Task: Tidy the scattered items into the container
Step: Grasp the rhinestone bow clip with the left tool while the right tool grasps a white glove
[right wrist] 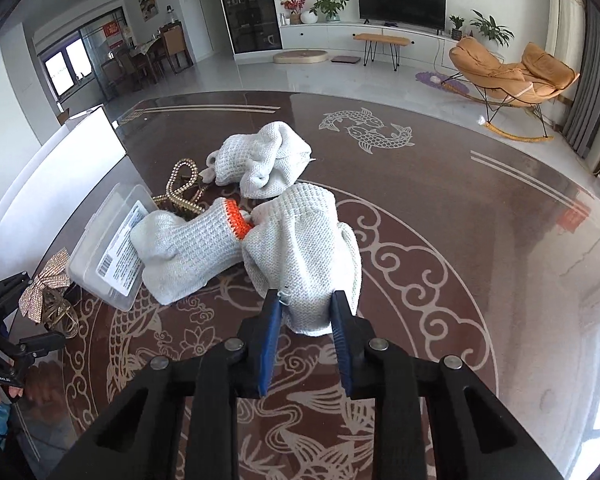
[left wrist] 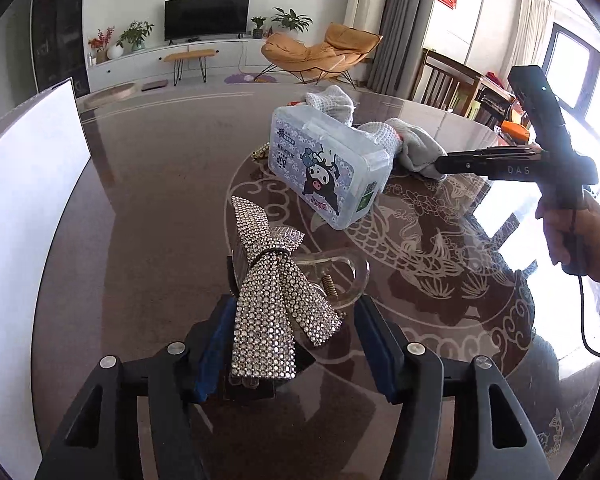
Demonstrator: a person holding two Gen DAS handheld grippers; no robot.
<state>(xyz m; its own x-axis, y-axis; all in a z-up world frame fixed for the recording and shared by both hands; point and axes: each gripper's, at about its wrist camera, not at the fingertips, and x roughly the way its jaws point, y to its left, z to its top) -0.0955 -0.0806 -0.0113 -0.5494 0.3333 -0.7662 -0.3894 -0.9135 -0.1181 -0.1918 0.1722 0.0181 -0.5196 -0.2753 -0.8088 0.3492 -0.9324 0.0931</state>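
Note:
A rhinestone bow hair clip (left wrist: 266, 300) lies on the glass table between the open fingers of my left gripper (left wrist: 296, 320), which do not touch it. It also shows in the right wrist view (right wrist: 46, 284). My right gripper (right wrist: 306, 308) is shut on the edge of a white knit glove (right wrist: 304, 248) with an orange cuff. A second white glove (right wrist: 260, 160) lies further back. A clear plastic box (left wrist: 328, 164) with a cartoon label lies beside the gloves, and it shows in the right wrist view (right wrist: 108, 248) too. A gold bead chain (right wrist: 180, 188) lies behind it.
A white board (left wrist: 24, 208) stands at the table's left edge. The round glass table (right wrist: 440, 200) has a fish pattern. The right gripper's body (left wrist: 540, 152) reaches in from the right. Chairs stand beyond the far right edge.

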